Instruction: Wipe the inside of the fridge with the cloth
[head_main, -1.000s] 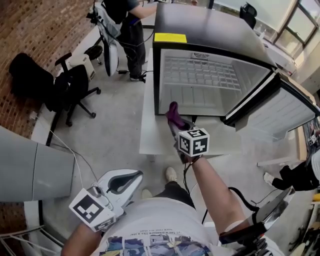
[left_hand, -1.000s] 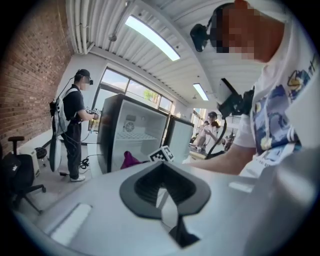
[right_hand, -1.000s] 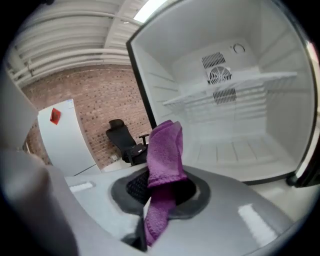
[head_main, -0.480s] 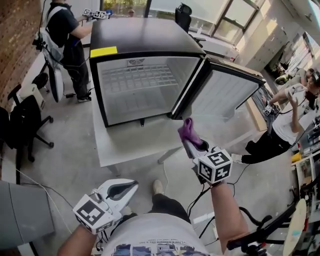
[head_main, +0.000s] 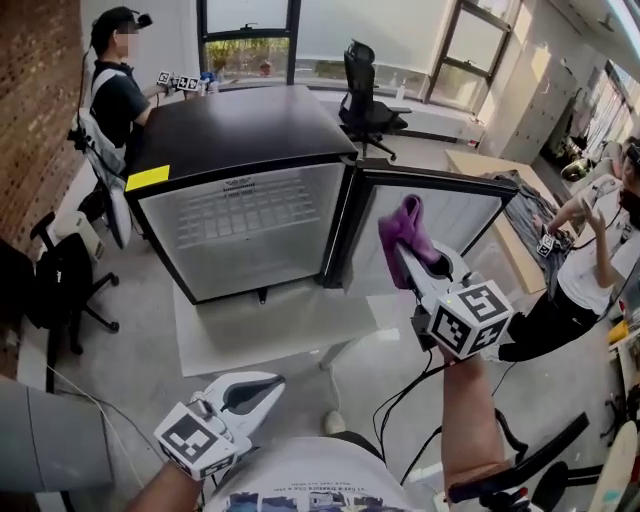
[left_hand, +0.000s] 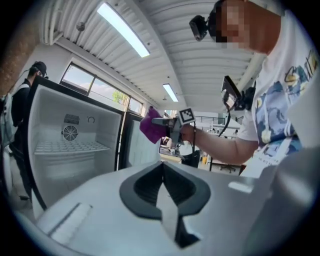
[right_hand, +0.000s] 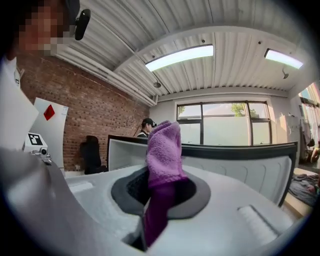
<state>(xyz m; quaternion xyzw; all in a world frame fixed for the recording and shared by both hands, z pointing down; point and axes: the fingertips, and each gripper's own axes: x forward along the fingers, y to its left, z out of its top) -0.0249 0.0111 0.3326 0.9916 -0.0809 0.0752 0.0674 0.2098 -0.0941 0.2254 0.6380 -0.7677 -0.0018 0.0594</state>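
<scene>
**A:** Head view first. The fridge (head_main: 250, 215) sits on the low white worktop (head_main: 270, 330) with its door (head_main: 440, 210) swung open to the right. Where's the cloth?

**B:** The purple cloth (head_main: 405, 228) is up in the right gripper (head_main: 402, 250), in front of the open door and past the worktop's right edge. The left gripper (head_main: 262, 385) is low by the person's body.

**A:** Left gripper view?

**B:** Jaws pressed together with nothing between them. A wire shelf (left_hand: 70, 146) shows inside the fridge.

**A:** Right gripper view?

**B:** Jaws pinching the cloth, with its fluffy end sticking up past them.
</scene>
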